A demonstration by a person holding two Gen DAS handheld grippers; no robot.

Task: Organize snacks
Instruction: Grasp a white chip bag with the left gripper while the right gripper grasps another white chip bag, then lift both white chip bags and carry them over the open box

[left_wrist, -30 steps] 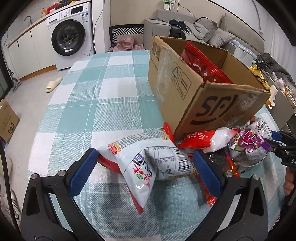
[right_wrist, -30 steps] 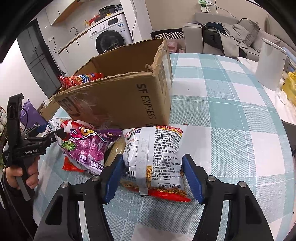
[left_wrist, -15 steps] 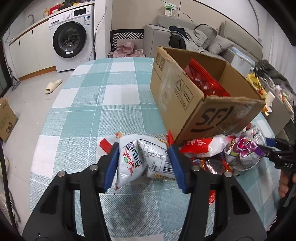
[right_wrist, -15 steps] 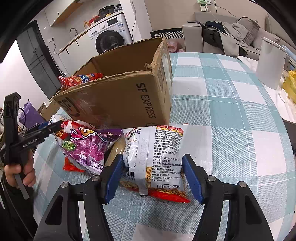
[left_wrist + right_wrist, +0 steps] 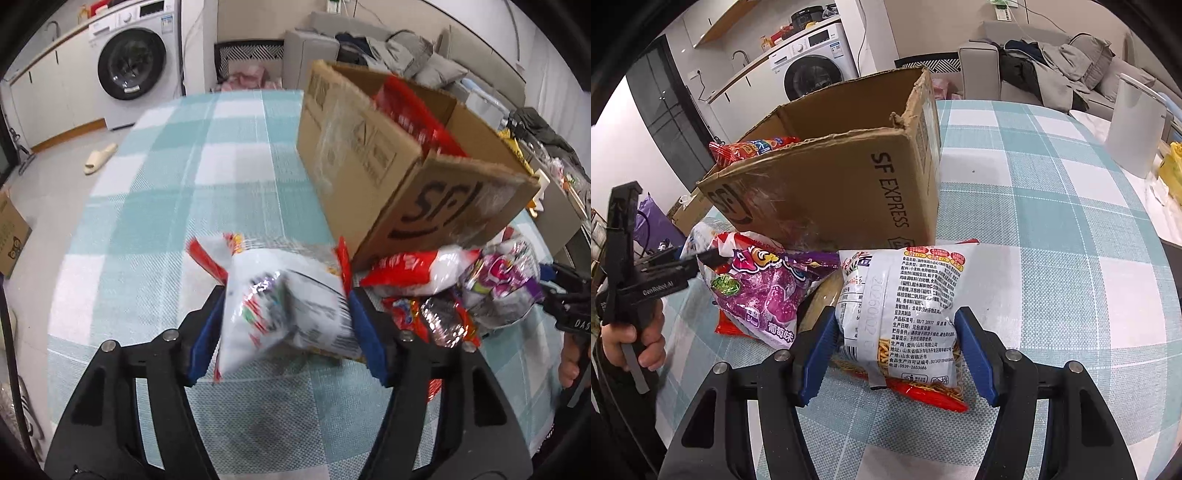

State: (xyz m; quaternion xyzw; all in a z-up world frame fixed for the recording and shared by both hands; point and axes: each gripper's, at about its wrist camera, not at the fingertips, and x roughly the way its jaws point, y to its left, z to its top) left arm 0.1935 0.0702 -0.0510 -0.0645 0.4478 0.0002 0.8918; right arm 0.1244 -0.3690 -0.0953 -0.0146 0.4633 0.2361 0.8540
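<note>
On the checked tablecloth (image 5: 1052,221): a cardboard box (image 5: 849,192) stands open, with loose snack packets heaped at its near side
Left gripper (image 5: 286,325): blue pads press both sides of a white snack bag (image 5: 280,302), the bag looks raised off the cloth though blur makes that unsure; jaws are opening while the bag sits between them
Right gripper (image 5: 895,350): pads clamp the sides of a white noodle packet (image 5: 905,306) lying flat on the cloth, at 6 o'clock from the box
Purple packet (image 5: 764,291): at 9 o'clock from the noodle packet, touching it, resting on a red packet (image 5: 729,328)
Box contents: red snack bags (image 5: 413,110) stand inside
Pile in the left view: red-and-white bag (image 5: 417,271) at 3 o'clock from the held bag, against the box
Background: washing machine (image 5: 136,62) at 11 o'clock; sofa (image 5: 1052,59) at 1 o'clock
</note>
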